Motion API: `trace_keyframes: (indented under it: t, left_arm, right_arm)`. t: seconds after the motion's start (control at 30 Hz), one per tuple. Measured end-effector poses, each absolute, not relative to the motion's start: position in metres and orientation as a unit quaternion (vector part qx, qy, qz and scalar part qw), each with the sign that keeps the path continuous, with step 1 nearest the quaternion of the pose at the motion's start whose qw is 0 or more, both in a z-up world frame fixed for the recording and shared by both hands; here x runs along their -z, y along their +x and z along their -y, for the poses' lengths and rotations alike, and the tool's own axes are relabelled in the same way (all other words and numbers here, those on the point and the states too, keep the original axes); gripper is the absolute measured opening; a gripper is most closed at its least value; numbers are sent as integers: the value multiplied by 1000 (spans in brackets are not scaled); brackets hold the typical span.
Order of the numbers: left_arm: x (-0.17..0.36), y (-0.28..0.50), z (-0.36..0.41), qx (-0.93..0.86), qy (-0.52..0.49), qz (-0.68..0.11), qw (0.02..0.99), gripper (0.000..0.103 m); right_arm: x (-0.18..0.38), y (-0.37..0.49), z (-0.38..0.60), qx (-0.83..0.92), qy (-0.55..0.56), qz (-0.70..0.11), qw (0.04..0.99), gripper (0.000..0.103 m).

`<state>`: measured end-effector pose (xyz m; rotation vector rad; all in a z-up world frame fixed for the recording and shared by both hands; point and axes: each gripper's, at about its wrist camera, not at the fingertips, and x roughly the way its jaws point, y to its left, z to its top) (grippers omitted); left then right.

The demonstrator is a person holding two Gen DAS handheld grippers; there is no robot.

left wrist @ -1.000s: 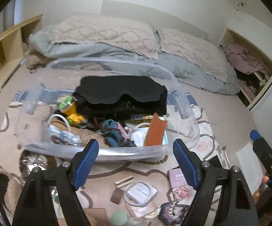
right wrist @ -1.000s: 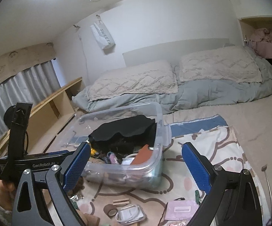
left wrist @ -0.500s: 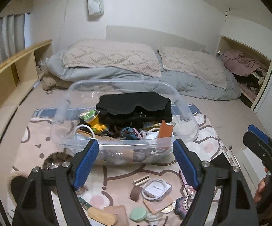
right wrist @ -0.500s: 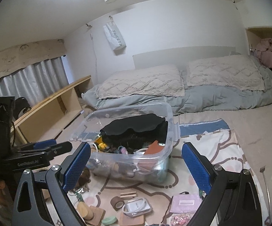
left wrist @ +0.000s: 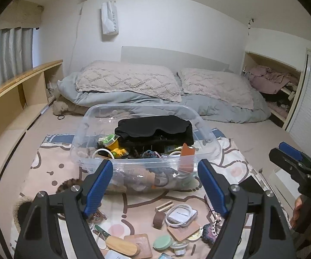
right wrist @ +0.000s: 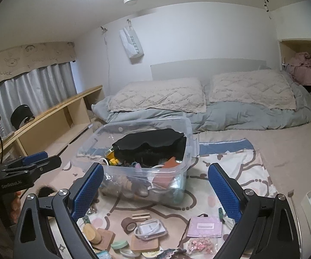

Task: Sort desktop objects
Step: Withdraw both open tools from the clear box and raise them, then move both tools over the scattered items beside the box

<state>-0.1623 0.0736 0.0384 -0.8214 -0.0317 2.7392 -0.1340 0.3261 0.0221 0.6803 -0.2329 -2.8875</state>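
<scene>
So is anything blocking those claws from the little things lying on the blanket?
Nothing visible. Both the left claw and right claw hang open above the small items, like the brown tape roll; the clear plastic bin sits beyond.

Black gripper [left wrist: 155, 192] frames, silver screws, textured blue fingers [left wrist: 98, 185].

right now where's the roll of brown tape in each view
Left wrist: brown tape roll low centre, touching the left side of the white cable coil.
Right wrist: brown tape roll low, left of centre, left of the same coil.
Shared landmark: clear plastic bin behind it.
</scene>
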Motion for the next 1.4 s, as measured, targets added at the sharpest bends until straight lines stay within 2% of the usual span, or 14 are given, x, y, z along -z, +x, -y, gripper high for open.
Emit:
trace_keyframes:
  t: [0.33, 0.37, 0.5, 1.0, 1.07, 1.3, 1.4]
  left_arm:
    - [-33, -151, -64, -956, -262, -3, 134, 81]
    - [-33, -150, -62, -956, -260, -1, 134, 81]
    - [-34, -147, -56, -959, -250, 7, 133, 81]
    - [-31, -131, -30, -968, -216, 15, 128, 82]
    - [-28, -130, -26, -968, -218, 12, 126, 90]
    - [-17, -121, -13, -968, -218, -3, 125, 91]
    - [-11, -119, -10, -967, -223, -13, 125, 98]
  right_arm:
    - [-16, -120, -325, 970, 227, 48, 76, 98]
    - [-16, -117, -325, 971, 222, 47, 78, 103]
    - [-18, -109, -327, 975, 205, 43, 77, 103]
    - [-10, -96, -337, 979, 147, 101, 101, 103]
    - [-4, -98, -332, 977, 160, 95, 105, 103]
    - [26, -97, -305, 969, 197, 43, 142, 103]
    - [38, -96, -293, 965, 209, 18, 159, 103]
